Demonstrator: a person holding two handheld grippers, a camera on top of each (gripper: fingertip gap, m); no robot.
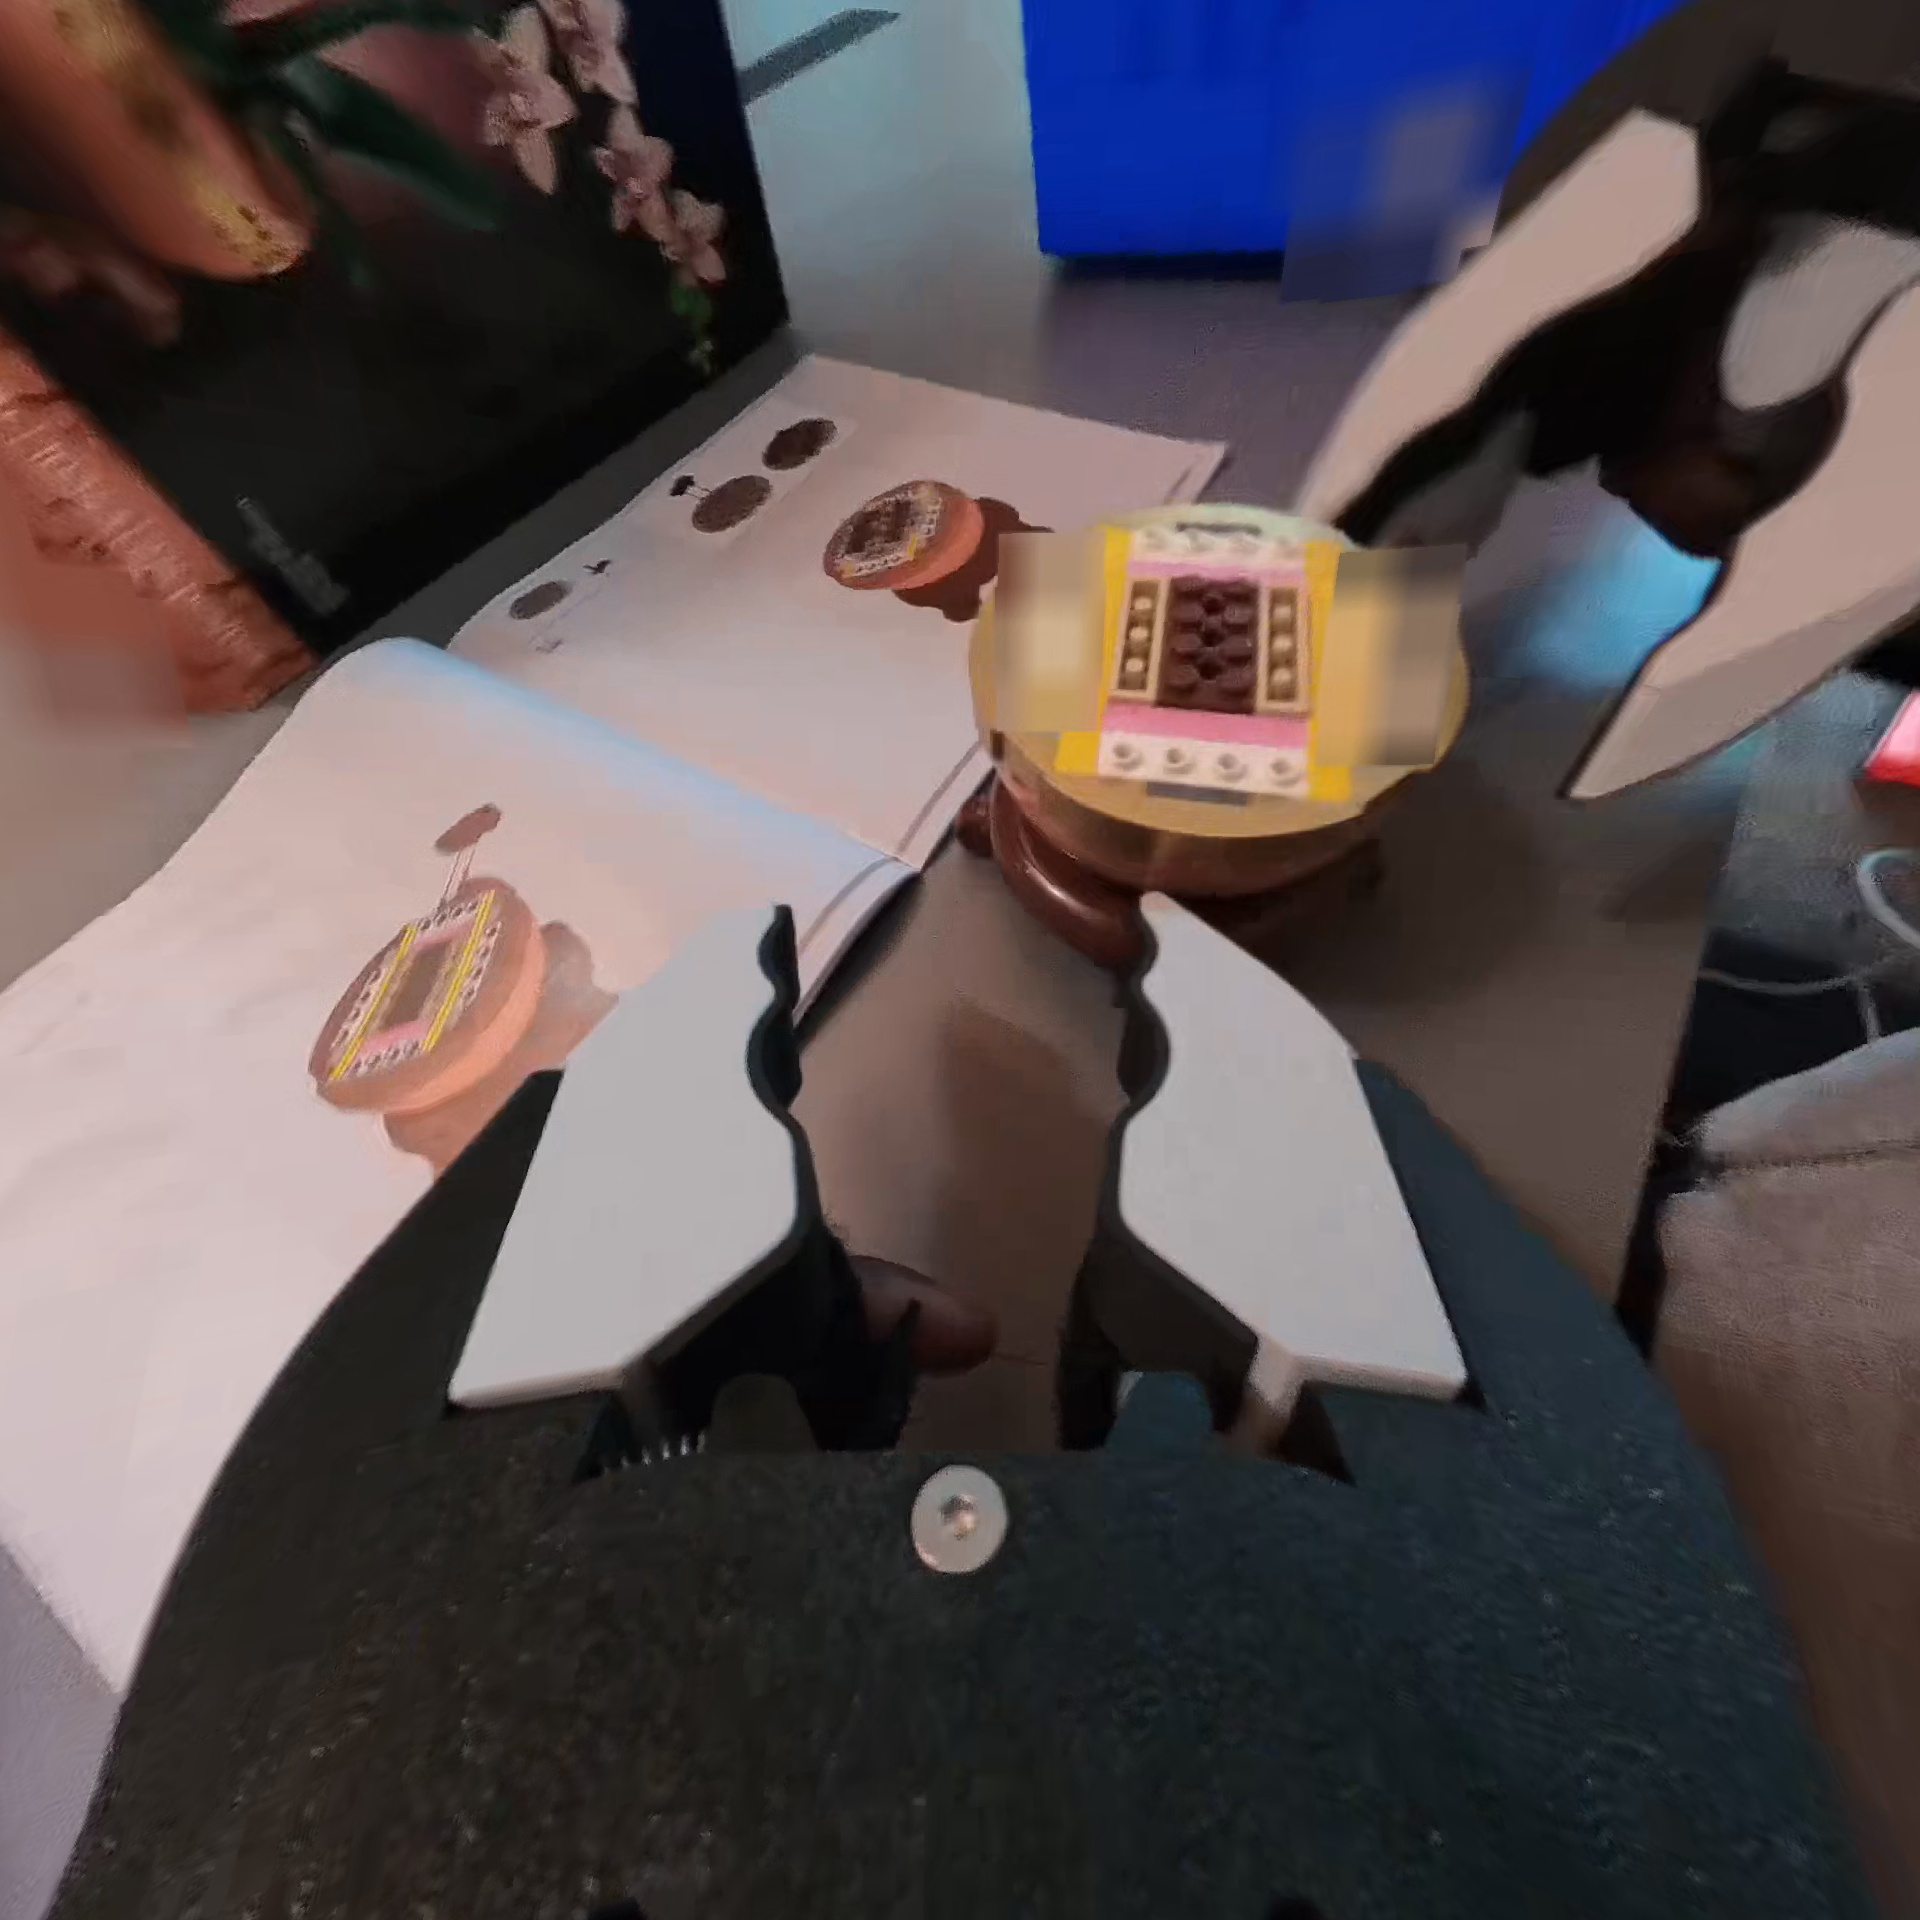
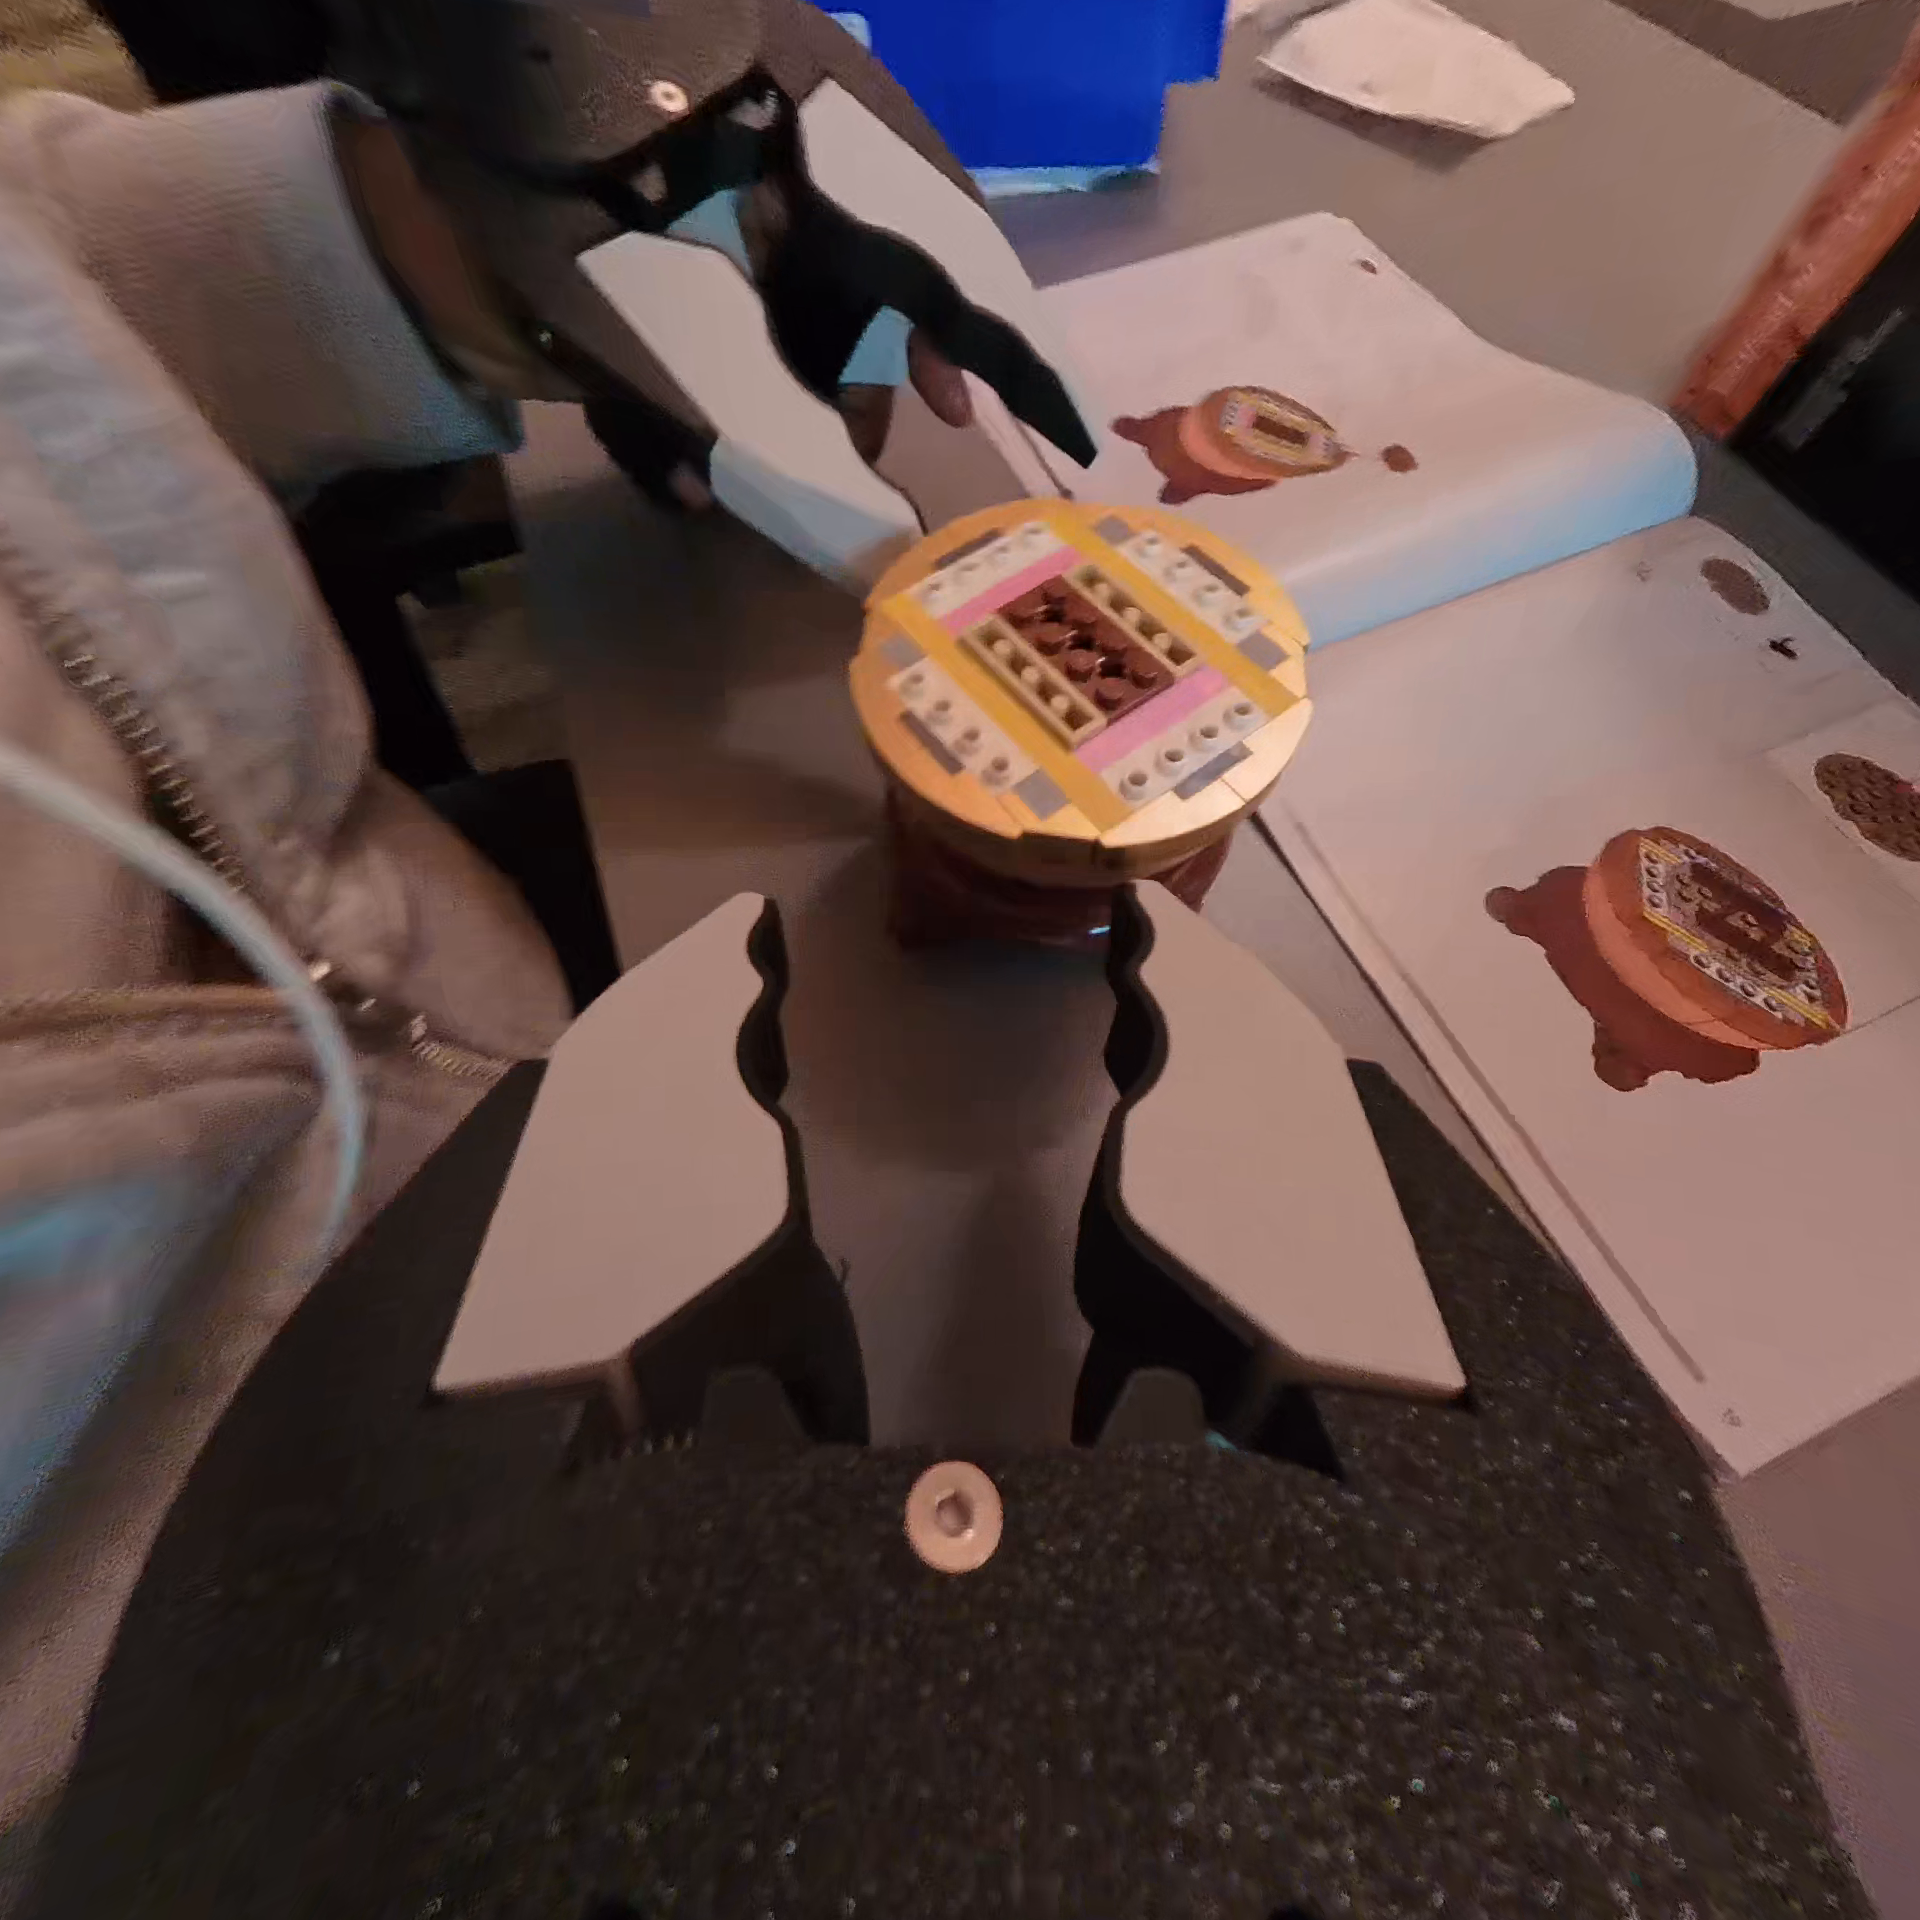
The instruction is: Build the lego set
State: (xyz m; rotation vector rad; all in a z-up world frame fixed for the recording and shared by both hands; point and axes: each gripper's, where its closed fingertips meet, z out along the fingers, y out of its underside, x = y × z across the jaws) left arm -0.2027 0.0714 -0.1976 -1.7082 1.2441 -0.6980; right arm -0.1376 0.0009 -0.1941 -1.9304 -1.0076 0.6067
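A round lego pot model (image 1: 1216, 675) with a tan rim, a brown base and a top of white, pink, yellow and brown bricks stands on the grey table; it also shows in the right wrist view (image 2: 1081, 686). My left gripper (image 1: 961, 940) is open and empty, just short of the pot's brown base. My right gripper (image 2: 940, 925) is open and empty, close to the base from the other side. The right gripper shows at the upper right of the left wrist view (image 1: 1455, 644). The left gripper shows at the upper left of the right wrist view (image 2: 977, 488).
An open instruction booklet (image 1: 623, 748) lies left of the pot, shown on the right in the right wrist view (image 2: 1507, 727). The lego box (image 1: 364, 364) stands behind it. A blue bin (image 1: 1247, 125) is at the back. A person's grey jacket (image 2: 156, 623) is near.
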